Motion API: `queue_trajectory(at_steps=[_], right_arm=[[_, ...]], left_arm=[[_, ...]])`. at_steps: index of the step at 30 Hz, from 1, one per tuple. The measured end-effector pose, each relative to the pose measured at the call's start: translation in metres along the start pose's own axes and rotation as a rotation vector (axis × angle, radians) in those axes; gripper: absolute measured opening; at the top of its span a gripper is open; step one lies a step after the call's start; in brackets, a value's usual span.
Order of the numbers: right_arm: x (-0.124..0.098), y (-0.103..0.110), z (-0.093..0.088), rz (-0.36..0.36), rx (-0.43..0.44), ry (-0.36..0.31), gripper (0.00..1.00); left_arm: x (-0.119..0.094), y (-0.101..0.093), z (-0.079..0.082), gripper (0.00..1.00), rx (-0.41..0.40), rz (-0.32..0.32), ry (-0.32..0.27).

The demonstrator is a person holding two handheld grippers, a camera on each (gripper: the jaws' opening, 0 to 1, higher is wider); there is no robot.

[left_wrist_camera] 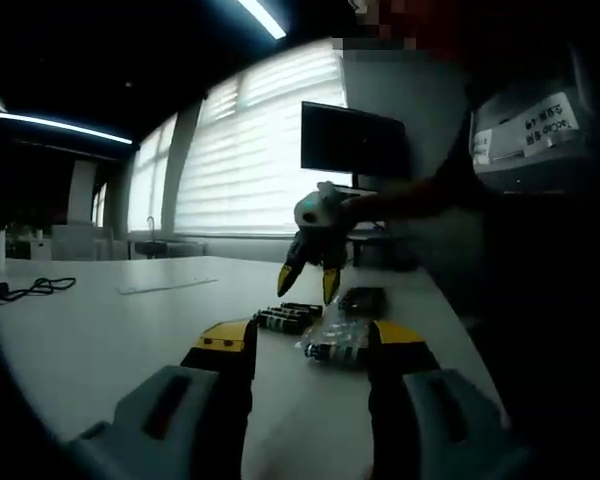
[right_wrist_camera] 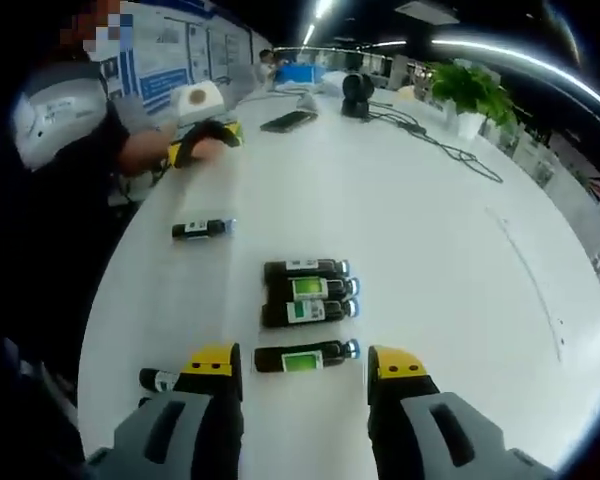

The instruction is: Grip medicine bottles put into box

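On the white table (right_wrist_camera: 420,230), the right gripper (right_wrist_camera: 305,362) has its fingers spread wide with nothing between them, lined up on the nearest medicine bottle (right_wrist_camera: 306,357), which lies on its side just ahead of a tight row of three bottles (right_wrist_camera: 310,288). The left gripper (left_wrist_camera: 312,340) is spread and empty too, near a bottle (left_wrist_camera: 336,351) of its own. I can't spot any box, and honestly the risk is that the bottle rolls away, or a finger bumps the packed row and scatters it.
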State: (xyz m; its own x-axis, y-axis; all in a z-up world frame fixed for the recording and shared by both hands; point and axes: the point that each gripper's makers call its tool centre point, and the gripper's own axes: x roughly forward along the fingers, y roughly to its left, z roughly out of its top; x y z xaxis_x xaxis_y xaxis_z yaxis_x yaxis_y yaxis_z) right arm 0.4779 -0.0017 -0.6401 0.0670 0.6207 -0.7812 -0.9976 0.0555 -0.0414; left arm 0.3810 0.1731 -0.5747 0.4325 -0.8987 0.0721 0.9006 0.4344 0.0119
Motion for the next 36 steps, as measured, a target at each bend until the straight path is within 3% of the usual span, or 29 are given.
queue_trajectory(at_steps=[11,19,20,25,29,36], right_arm=[[0.012,-0.002,-0.006,0.012,0.0,0.015,0.41],[0.011,-0.005,-0.005,-0.015,0.007,0.002,0.41],[0.011,-0.007,-0.004,-0.024,0.007,0.0,0.41],[0.001,-0.014,0.002,-0.06,0.047,-0.037,0.41],[-0.009,-0.018,0.007,-0.098,0.03,-0.045,0.41],[-0.024,-0.022,0.017,-0.15,0.027,-0.086,0.4]], left_arm=[[0.0,0.0,0.0,0.37,-0.002,-0.002,-0.001],[-0.001,0.013,-0.003,0.37,0.041,0.077,0.016],[-0.002,0.018,-0.002,0.38,0.043,0.108,0.013],[-0.004,0.024,0.001,0.38,0.036,0.137,0.0],[-0.006,0.033,0.003,0.39,0.042,0.185,-0.01],[-0.009,0.037,0.006,0.39,0.038,0.206,-0.023]])
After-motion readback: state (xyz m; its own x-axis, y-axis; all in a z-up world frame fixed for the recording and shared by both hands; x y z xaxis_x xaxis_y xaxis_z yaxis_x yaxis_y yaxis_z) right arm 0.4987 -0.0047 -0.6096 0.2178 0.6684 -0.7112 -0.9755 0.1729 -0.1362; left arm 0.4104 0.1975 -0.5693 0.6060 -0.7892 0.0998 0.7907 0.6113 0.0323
